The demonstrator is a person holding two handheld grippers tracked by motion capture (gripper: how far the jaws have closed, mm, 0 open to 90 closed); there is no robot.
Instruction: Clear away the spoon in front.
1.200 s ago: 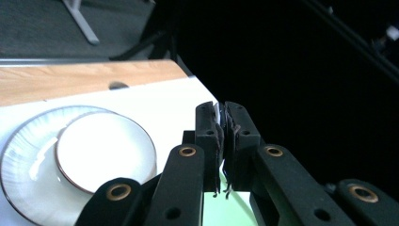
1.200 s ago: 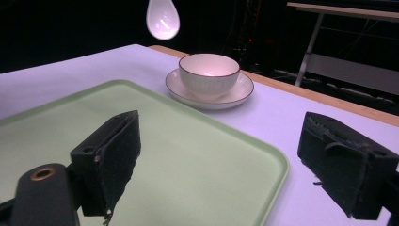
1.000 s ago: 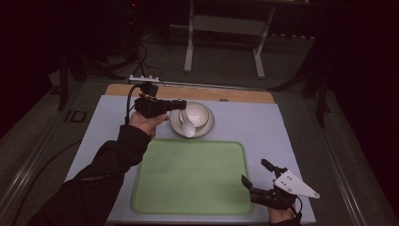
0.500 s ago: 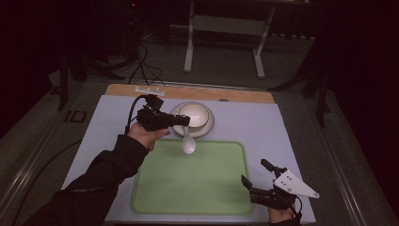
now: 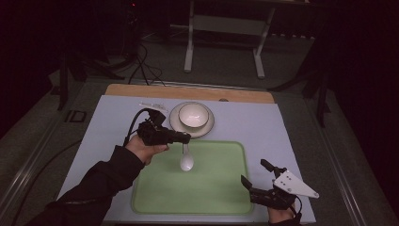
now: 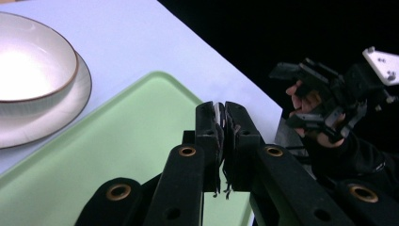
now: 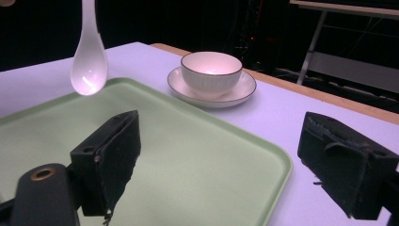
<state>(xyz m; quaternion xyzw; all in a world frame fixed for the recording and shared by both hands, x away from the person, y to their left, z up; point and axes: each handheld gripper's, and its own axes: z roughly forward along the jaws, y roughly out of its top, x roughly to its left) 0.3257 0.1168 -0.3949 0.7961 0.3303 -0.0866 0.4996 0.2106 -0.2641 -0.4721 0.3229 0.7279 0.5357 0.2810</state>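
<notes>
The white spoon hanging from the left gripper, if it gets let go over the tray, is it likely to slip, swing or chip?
The spoon looks glazed and glossy, so it may slip in the left gripper, which pinches just the handle tip. Hanging bowl-down, it could swing. It seems stiff ceramic, probably chippable on the green tray.

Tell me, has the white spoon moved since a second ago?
Yes. The spoon was in the bowl; now it hangs bowl-end down from the left tongs, out over the green tray, nearer the person than the saucer.
</notes>
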